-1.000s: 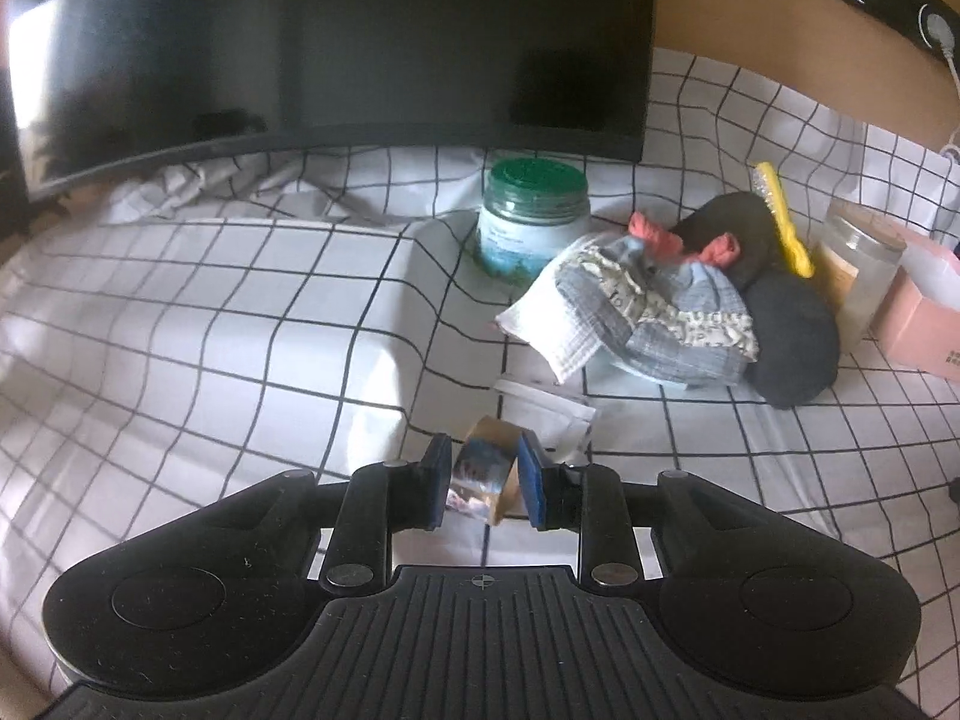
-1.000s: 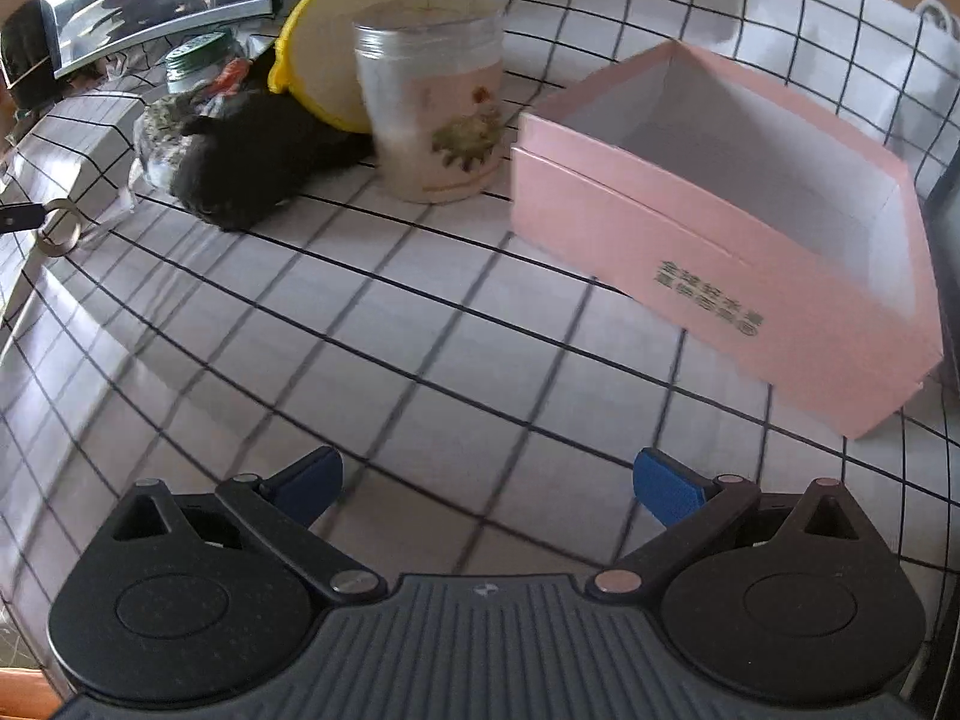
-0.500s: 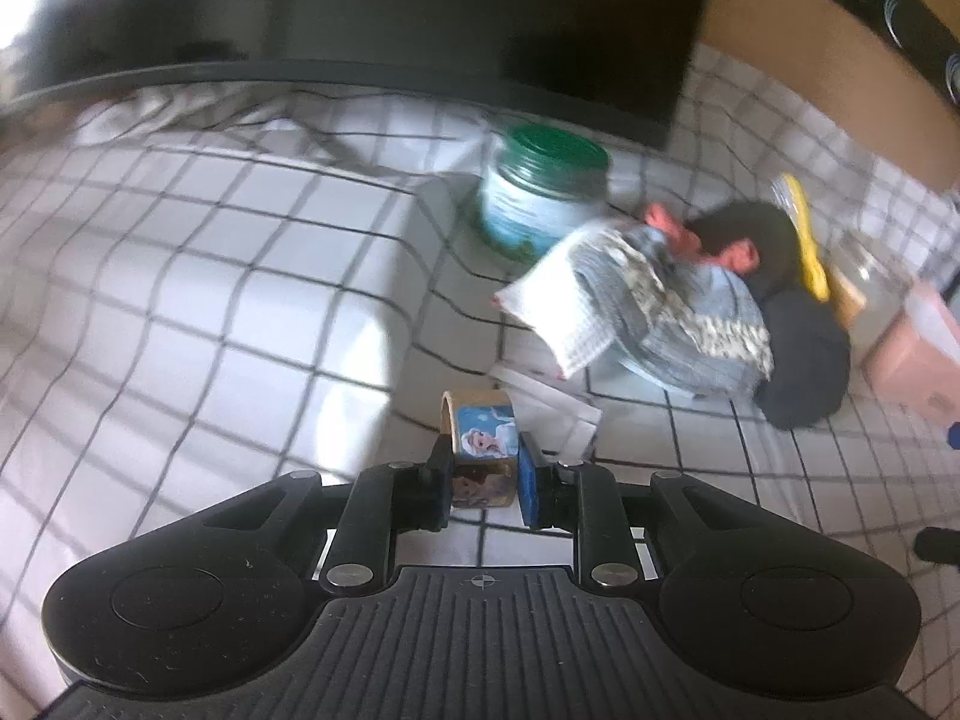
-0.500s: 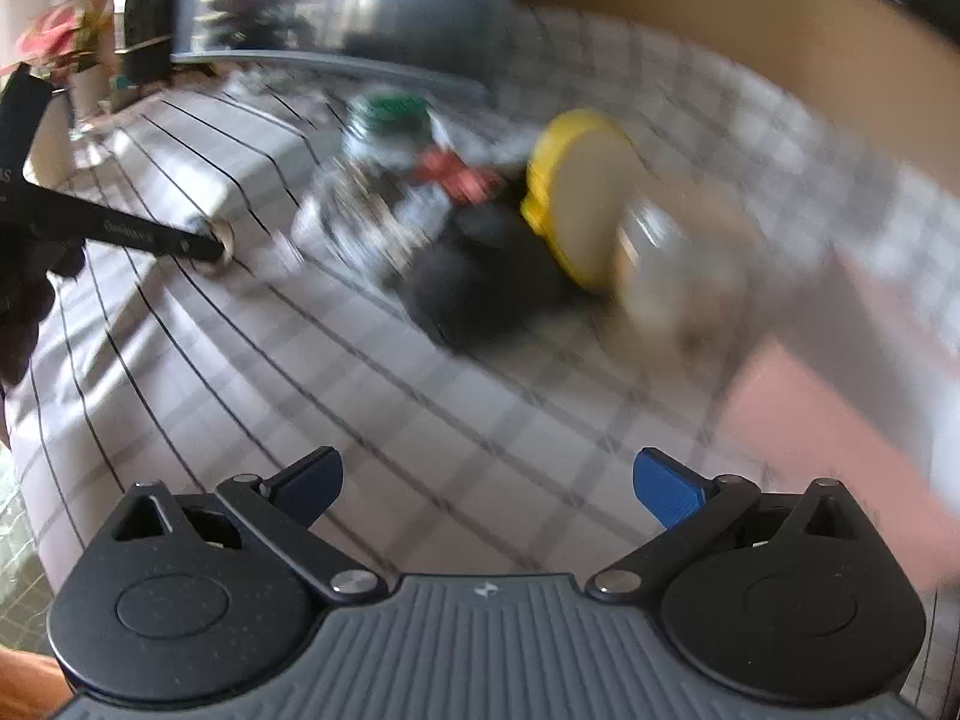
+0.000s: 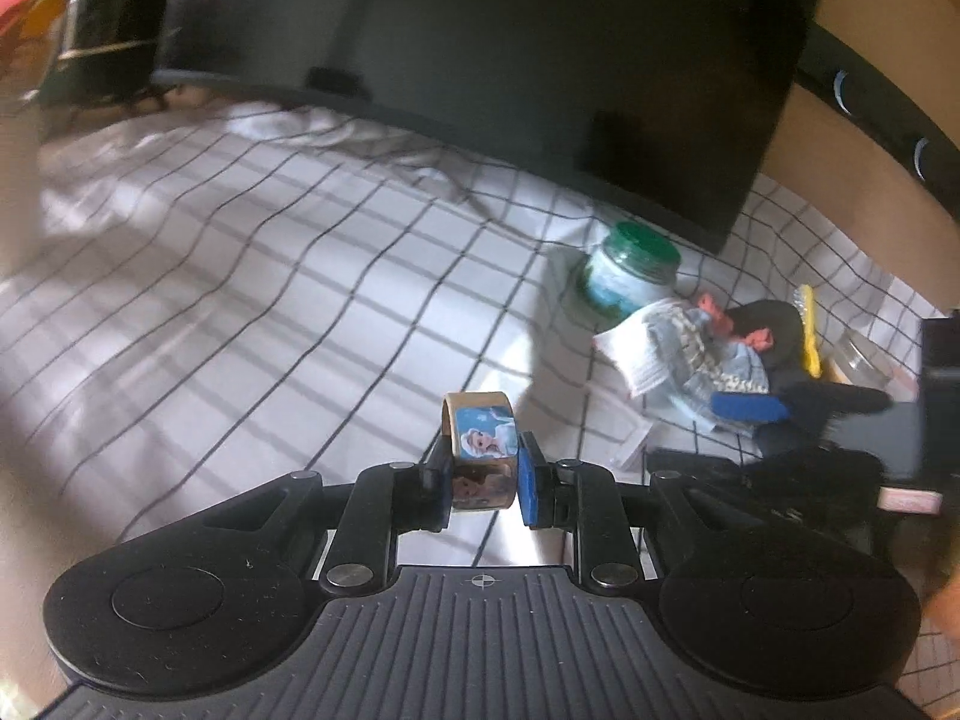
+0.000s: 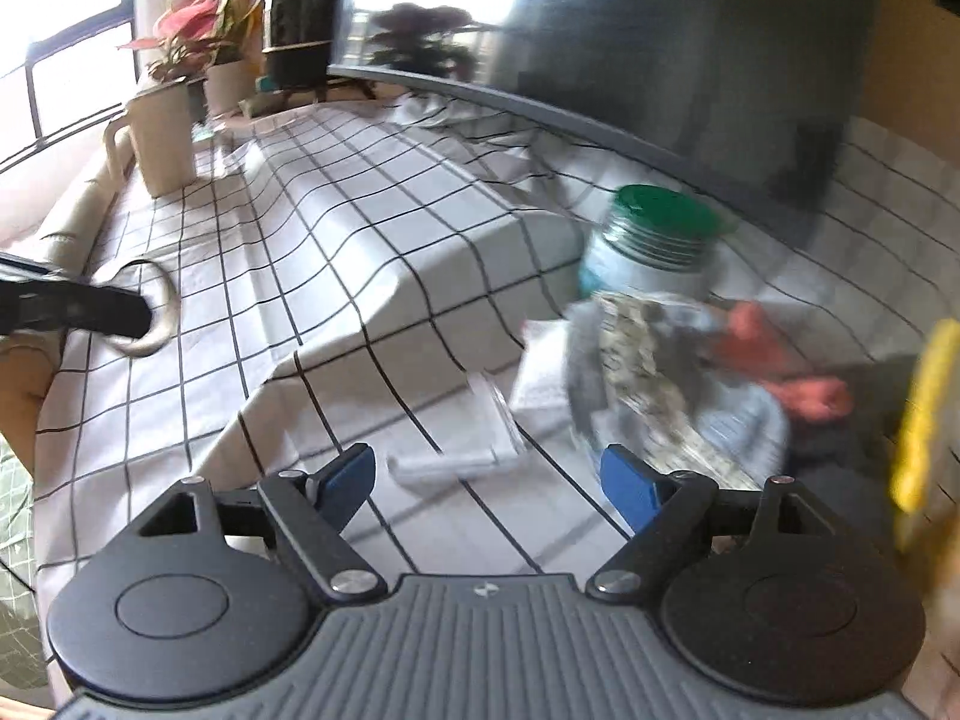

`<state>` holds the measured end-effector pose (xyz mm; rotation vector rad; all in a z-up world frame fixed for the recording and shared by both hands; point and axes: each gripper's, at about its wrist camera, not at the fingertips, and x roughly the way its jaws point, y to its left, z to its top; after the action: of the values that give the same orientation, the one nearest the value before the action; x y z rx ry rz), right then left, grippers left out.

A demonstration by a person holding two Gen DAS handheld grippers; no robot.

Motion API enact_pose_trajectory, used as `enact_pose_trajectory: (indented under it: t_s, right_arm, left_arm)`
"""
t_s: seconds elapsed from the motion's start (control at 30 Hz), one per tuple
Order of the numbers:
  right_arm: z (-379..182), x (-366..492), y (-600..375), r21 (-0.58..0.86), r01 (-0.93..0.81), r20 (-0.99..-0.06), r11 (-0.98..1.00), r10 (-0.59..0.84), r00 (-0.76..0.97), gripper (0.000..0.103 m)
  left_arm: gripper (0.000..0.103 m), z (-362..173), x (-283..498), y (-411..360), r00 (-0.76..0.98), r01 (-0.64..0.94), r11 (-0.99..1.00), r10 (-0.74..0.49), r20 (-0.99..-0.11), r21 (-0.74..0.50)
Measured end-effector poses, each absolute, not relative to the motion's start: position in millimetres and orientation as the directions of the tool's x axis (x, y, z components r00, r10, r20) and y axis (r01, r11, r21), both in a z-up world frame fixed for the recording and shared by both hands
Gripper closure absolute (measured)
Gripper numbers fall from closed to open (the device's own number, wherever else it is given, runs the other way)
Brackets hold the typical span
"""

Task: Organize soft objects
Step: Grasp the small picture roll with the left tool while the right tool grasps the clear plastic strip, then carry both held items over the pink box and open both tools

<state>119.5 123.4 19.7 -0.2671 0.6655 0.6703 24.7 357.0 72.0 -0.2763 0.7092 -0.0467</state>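
- The left claw (image 5: 485, 483) pinches a roll of cartoon-printed tape (image 5: 482, 455) between its blue pads, holding it clear above the tabletop (image 5: 270, 300).
- The right claw (image 6: 487, 480) is spread and closing, with nothing between its fingers; below it lies a small clear plastic wrapper (image 6: 462, 444) on the cloth.
- The tabletop wears a white tablecloth with a thin black grid (image 6: 336, 312); the cloth rises over a hidden boxy bump and bunches into wrinkles at the back.
- Just beyond the right claw sits the heap of soft things: a patterned grey-blue cloth bundle (image 6: 654, 396), with an orange-pink fabric piece (image 6: 780, 360) and a black soft item (image 5: 774, 330) touching it.
- A yellow object (image 6: 924, 414) stands at the right edge of that heap, blurred.
- Behind the bundle stands a glass jar with a green lid (image 6: 654, 240), upright.
- In the left wrist view a clear jar (image 5: 864, 360) shows past the heap, partly hidden by the other claw.
- At the back, a large dark curved monitor (image 6: 690, 48) spans the tabletop.
- Far left, a cream pitcher (image 6: 159, 138), potted plants with red leaves (image 6: 192, 36) and a dark appliance (image 6: 300, 18) stand near a bright window (image 6: 72, 60).
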Motion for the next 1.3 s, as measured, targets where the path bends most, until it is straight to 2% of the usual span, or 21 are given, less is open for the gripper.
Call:
enact_pose_trajectory:
  t_s: [0.13, 0.17, 0.23, 0.4, 0.57, 0.73, 0.9, 1.13, 1.23, 1.3]
  right_arm:
    - [4, 133, 138, -0.007, -0.684, -0.678, 0.729, 0.500, 0.539, 0.020]
    - [2, 136, 139, 0.001, -0.689, -0.685, 0.725, 0.502, 0.528, 0.023]
    - [2, 136, 138, 0.031, -0.695, -0.685, 0.718, 0.521, 0.508, 0.041]
    - [20, 121, 129, 0.040, -0.698, -0.682, 0.714, 0.531, 0.504, 0.042]
    - [47, 85, 81, 0.034, -0.636, -0.672, 0.771, 0.489, 0.557, 0.042]
    - [67, 41, 0, -0.010, -0.447, -0.692, 0.895, 0.316, 0.649, 0.042]
    - [76, -5, -79, -0.081, -0.222, -0.693, 0.972, 0.105, 0.713, 0.042]
    - [86, -57, -172, -0.066, 0.061, -0.646, 0.996, -0.090, 0.758, 0.042]
    - [83, -67, -195, -0.046, 0.132, -0.632, 0.990, -0.131, 0.764, 0.042]
    - [80, -71, -205, -0.038, 0.152, -0.632, 0.988, -0.142, 0.762, 0.042]
  left_arm:
    - [0.079, 69, 11, 360, 0.753, -0.076, 0.960, -0.121, -0.647, -0.269]
    - [0.079, 69, 9, 360, 0.750, -0.079, 0.960, -0.119, -0.651, -0.267]
    - [0.079, 68, 5, 359, 0.745, -0.080, 0.959, -0.124, -0.655, -0.272]
    - [0.079, 66, 9, 347, 0.734, -0.029, 0.954, -0.182, -0.655, -0.297]
    - [0.079, 66, 28, 303, 0.669, 0.155, 0.929, -0.348, -0.657, -0.335]
    - [0.079, 64, 47, 231, 0.506, 0.397, 0.826, -0.560, -0.656, -0.400]
    - [0.079, 68, 63, 136, 0.316, 0.611, 0.665, -0.702, -0.638, -0.429]
    - [0.079, 114, 108, 15, 0.246, 0.769, 0.519, -0.778, -0.578, -0.372]
    - [0.079, 137, 132, -38, 0.300, 0.800, 0.523, -0.773, -0.559, -0.294]
    - [0.079, 146, 152, -65, 0.332, 0.781, 0.547, -0.772, -0.542, -0.300]
